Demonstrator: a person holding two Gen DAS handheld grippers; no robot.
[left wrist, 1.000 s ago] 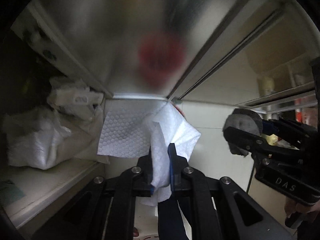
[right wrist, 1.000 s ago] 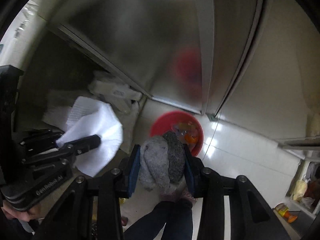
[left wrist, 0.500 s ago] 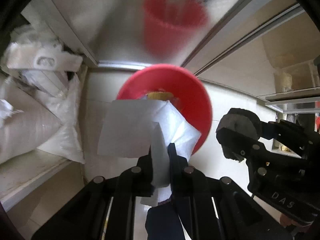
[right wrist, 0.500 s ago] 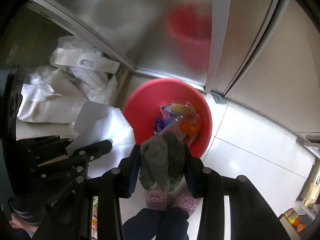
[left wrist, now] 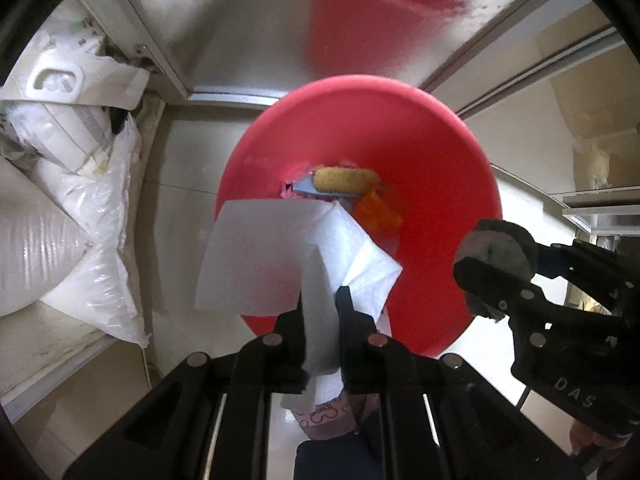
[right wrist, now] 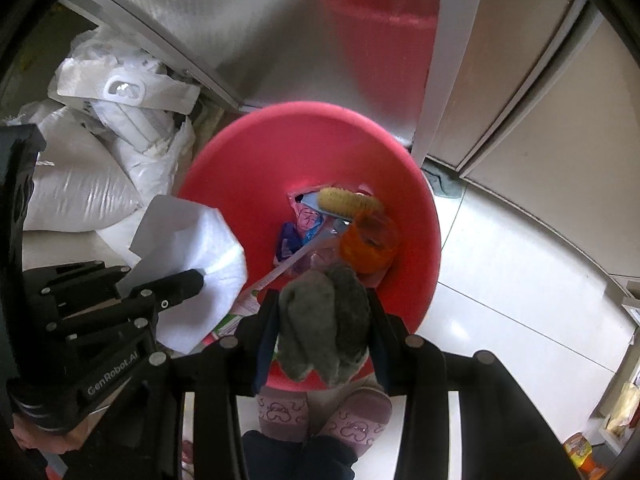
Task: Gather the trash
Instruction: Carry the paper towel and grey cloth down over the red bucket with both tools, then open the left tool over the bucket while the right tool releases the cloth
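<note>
Nearest the lens, the left gripper (left wrist: 322,312) has its jaws pinched tight on a white paper towel (left wrist: 280,260), and the sheet fans out forward, hanging over the near-left rim of the red bin (left wrist: 460,152). On the other side, the right gripper (right wrist: 322,320) is partly open and clamped on a bunched grey sock (right wrist: 324,320), both pads pressing into the wad, and it sits above the bin's near edge. Below both tools you can see pink patterned slippers (right wrist: 352,412) and dark trouser legs on the pale tiled floor (right wrist: 500,280), toes right up against the bin. Now into the bin itself: down at the bottom lies a yellow corn cob (right wrist: 344,202), just beside it an orange plastic cup (right wrist: 368,246) tipped on its side, and under and beside them a heap of blue, pink and purple wrappers (right wrist: 300,228) with a long white strip of packaging (right wrist: 280,272) running toward the near wall. Off to the left of the bin, stacked white sacks (left wrist: 60,216) are piled against the wall, touching or nearly touching the bin. Beyond the bin stands a brushed metal cabinet front (left wrist: 248,20), showing a blurred red reflection of the bin.
</note>
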